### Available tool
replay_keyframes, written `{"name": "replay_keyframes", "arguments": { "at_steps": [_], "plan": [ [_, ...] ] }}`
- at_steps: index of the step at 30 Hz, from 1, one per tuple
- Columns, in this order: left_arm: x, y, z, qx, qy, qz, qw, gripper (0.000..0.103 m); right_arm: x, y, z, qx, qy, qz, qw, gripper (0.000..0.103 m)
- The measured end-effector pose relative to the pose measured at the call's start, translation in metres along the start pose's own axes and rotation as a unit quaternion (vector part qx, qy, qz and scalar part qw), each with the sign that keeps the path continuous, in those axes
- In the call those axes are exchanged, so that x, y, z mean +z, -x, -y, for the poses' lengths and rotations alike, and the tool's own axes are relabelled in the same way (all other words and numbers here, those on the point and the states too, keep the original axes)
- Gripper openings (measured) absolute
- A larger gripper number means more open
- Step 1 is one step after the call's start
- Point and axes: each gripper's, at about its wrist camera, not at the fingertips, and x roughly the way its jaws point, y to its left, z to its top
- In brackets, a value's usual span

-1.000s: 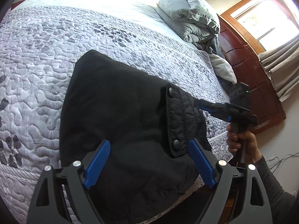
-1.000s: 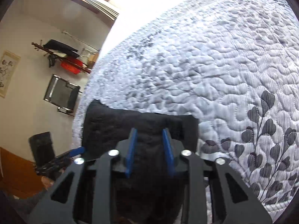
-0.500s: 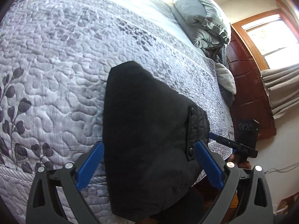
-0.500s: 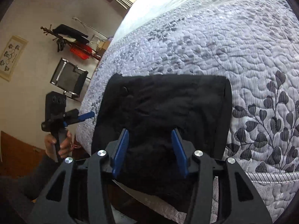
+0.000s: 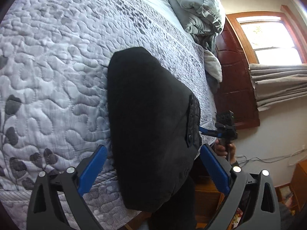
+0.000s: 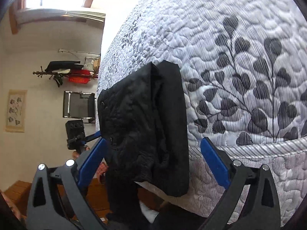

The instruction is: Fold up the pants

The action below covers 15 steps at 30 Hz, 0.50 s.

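The black pants [image 5: 149,126] lie folded into a compact bundle at the near edge of the quilted bed [image 5: 57,67], partly overhanging it; a snap-buttoned flap shows on one side. They also show in the right wrist view [image 6: 147,126]. My left gripper [image 5: 153,168] is open and empty, its blue pads either side of the bundle and pulled back from it. My right gripper [image 6: 153,163] is open and empty too, and it appears small in the left wrist view [image 5: 207,133] beside the bundle's right side.
A grey rumpled duvet [image 5: 199,9] lies at the head of the bed by a dark wooden headboard [image 5: 234,76] and a window. Across the room stand a chair [image 6: 78,105] and a coat rack [image 6: 65,71]. Wooden floor lies below the bed edge.
The right gripper let go of the pants and opened wide. Both grippers drew back from the folded bundle, which now rests on the bed edge.
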Motion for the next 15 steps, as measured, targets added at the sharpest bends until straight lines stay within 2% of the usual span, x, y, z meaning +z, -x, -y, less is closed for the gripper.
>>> {"name": "replay_keyframes", "arguments": {
  "at_steps": [5, 7, 11, 15],
  "plan": [
    [0.016, -0.018, -0.019, -0.032, 0.025, -0.031, 0.9987, 0.099, 0.004, -0.013, 0.024, 0.015, -0.017, -0.029, 0.999, 0.098],
    [0.022, -0.021, -0.026, -0.028, 0.033, -0.033, 0.9985, 0.099, 0.004, -0.021, 0.029, 0.015, -0.019, -0.040, 0.999, 0.099],
    [0.029, -0.035, -0.037, -0.027, 0.051, -0.051, 0.9971, 0.099, 0.004, -0.034, 0.030, 0.021, -0.012, -0.051, 0.998, 0.101],
    [0.030, -0.056, -0.032, -0.049, 0.043, -0.080, 0.9947, 0.099, 0.006, -0.038, 0.026, 0.030, -0.015, -0.056, 0.998, 0.101]
  ]
}}
